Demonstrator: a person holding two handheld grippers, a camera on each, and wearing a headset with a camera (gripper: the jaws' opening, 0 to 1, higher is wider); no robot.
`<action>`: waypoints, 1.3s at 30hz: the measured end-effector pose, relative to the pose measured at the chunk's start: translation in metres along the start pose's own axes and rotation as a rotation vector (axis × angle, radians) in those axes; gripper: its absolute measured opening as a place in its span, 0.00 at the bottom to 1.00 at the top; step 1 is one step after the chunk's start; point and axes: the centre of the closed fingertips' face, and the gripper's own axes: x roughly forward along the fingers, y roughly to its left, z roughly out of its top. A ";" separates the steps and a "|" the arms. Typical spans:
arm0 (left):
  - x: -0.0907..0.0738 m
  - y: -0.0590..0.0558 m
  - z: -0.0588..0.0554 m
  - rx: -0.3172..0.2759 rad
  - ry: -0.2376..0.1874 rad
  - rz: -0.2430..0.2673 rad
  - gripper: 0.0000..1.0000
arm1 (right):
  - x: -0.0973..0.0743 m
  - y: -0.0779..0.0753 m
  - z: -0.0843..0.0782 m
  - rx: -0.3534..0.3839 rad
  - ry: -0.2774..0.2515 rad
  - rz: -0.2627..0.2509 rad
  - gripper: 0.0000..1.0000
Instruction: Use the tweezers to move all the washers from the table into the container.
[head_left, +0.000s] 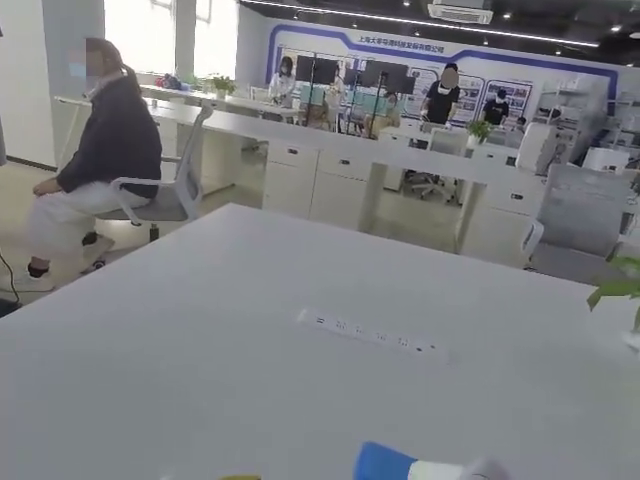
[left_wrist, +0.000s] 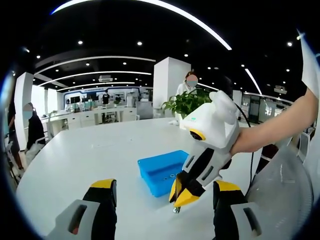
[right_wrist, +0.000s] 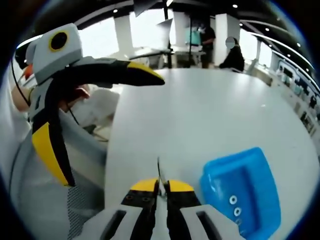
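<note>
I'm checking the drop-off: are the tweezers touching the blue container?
Apart. The right gripper view shows the tweezers rising from the shut jaws, with bare white table between them and the container.

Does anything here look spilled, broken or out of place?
Nothing stands out. The blue container sits flat on the white table with three washers inside and none spilled around it. The right gripper is shut on the tweezers.
</note>
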 end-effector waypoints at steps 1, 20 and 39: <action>0.000 0.000 0.000 -0.003 0.002 0.000 0.80 | -0.001 -0.001 0.000 0.016 -0.013 -0.005 0.03; 0.002 -0.006 -0.003 -0.033 0.013 -0.036 0.80 | -0.060 -0.020 0.026 0.161 -0.185 -0.084 0.03; 0.001 -0.001 -0.003 -0.047 0.018 -0.007 0.80 | -0.089 -0.086 0.055 0.099 -0.206 -0.213 0.03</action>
